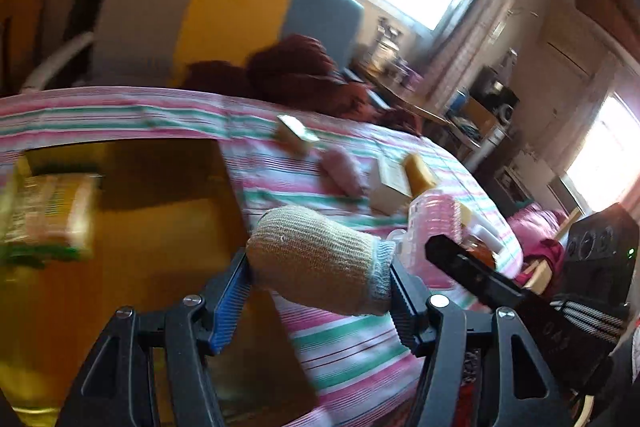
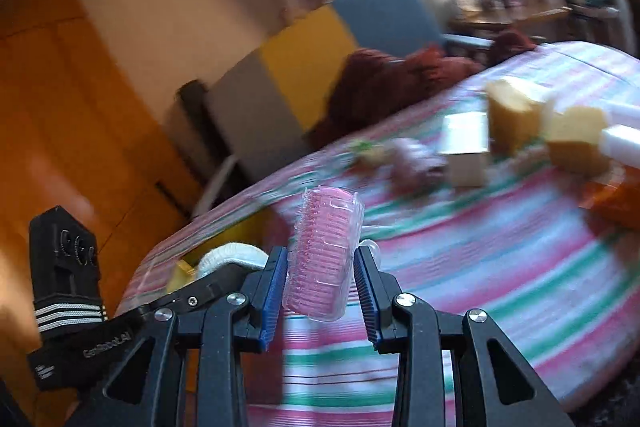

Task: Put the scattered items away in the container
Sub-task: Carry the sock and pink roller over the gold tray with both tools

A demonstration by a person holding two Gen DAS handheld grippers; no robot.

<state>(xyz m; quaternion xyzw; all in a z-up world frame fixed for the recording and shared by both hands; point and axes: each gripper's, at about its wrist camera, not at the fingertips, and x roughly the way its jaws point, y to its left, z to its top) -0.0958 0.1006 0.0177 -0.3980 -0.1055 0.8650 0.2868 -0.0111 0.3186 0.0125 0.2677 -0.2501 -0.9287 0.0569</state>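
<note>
Beige knit mitt [image 1: 320, 259] at lower centre, pinched by left gripper [image 1: 320, 291] beside the yellow box [image 1: 160, 227] at left. Pink hair roller pack [image 2: 326, 255] at lower centre, pinched by right gripper [image 2: 322, 291]. Sponges [image 2: 516, 115], small cartons [image 2: 466, 147] lie blurred on the striped bed [image 2: 480, 247] at upper right.

The amber container [image 1: 132, 227] lies open-topped on the striped bedspread [image 1: 360, 339], but a packet [image 1: 48, 215] fills its far left part. Just right of it the cloth is bare. Farther on, a yellow box [image 1: 294, 137], a pinkish bundle [image 1: 344, 173] and what looks like a sponge [image 1: 418, 173], blurred, crowd together. A dark red blanket [image 1: 304, 75] blocks the far edge.
</note>
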